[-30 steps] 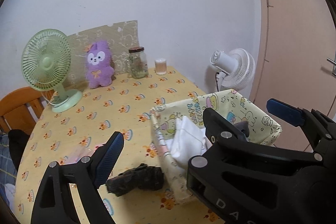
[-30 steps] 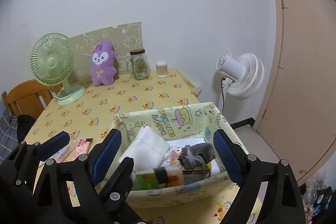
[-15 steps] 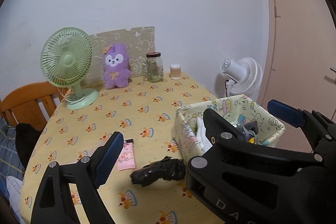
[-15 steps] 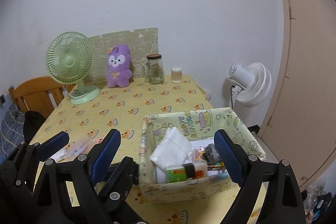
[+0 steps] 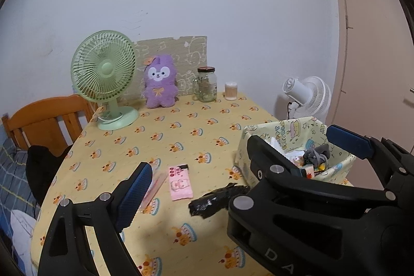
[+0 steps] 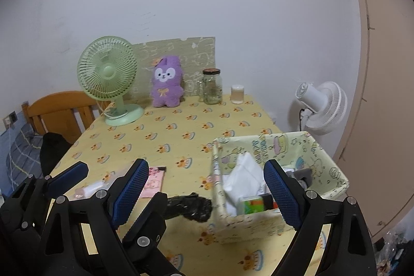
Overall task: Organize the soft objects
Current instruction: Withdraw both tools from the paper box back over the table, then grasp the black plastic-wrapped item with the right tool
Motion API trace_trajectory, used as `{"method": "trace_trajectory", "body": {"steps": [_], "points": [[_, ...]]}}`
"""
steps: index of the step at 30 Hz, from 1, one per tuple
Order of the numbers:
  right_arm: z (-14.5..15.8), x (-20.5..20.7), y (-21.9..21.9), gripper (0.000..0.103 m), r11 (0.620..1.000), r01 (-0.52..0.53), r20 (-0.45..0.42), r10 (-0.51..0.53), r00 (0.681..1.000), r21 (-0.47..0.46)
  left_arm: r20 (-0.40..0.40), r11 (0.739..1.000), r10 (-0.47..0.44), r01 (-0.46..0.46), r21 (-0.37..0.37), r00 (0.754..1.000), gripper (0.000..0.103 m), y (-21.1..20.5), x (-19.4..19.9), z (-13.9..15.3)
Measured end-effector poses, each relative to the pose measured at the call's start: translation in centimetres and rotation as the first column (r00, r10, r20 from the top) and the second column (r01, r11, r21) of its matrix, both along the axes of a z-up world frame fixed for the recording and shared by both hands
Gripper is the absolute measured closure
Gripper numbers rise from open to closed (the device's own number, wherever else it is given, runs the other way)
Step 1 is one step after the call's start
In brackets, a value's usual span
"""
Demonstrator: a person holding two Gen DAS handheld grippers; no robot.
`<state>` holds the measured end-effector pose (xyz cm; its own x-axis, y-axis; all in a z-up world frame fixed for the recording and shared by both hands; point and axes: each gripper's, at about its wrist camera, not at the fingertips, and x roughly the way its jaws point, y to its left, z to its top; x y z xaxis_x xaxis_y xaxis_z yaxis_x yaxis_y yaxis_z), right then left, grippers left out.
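**Both grippers drawn back, empty**

Left gripper (image 5: 240, 154) and right gripper (image 6: 207, 188) gape wide, nothing between the fingers. Black crumpled thing (image 5: 217, 199), perhaps a bag, lies just left of the fabric basket (image 6: 269, 226); pink packet (image 5: 179, 183) now uncovered beside it. More tablecloth (image 5: 165, 136) shows than a second ago. Purple plush (image 5: 160, 82) at the wall.

A purple plush toy (image 6: 167, 86) is seen upright at the upper centre. A crumpled black bag (image 6: 191, 206) lies low, touching a printed fabric basket (image 6: 333, 170) at lower right.
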<state>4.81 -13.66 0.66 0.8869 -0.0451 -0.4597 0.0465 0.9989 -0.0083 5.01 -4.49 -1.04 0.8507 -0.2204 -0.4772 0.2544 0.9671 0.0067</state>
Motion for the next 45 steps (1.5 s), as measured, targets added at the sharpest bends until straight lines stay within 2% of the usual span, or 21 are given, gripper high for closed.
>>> {"method": "trace_trajectory", "body": {"steps": [11,22,42,45], "points": [[-2.1,-0.3,2.7,0.011,0.999,-0.050,-0.015,0.050,0.999,0.019,-0.011,0.998,0.056,-0.056,0.015,0.998,0.011,2.6,-1.0,-1.9],[-5.1,0.7,4.9,0.011,0.997,-0.080,-0.083,0.080,0.993,-0.001,-0.085,0.994,0.105,-0.103,0.028,0.991,0.011,4.8,0.1,-5.0],[-10.5,5.5,6.4,0.024,0.996,-0.090,-0.221,0.089,0.971,0.006,-0.212,0.988,0.145,-0.132,0.075,0.966,0.011,6.1,3.9,-9.8],[-11.0,6.6,6.5,0.026,0.996,-0.086,-0.238,0.079,0.968,-0.020,-0.228,0.987,0.149,-0.129,0.098,0.962,0.011,5.9,4.8,-10.3]]}}
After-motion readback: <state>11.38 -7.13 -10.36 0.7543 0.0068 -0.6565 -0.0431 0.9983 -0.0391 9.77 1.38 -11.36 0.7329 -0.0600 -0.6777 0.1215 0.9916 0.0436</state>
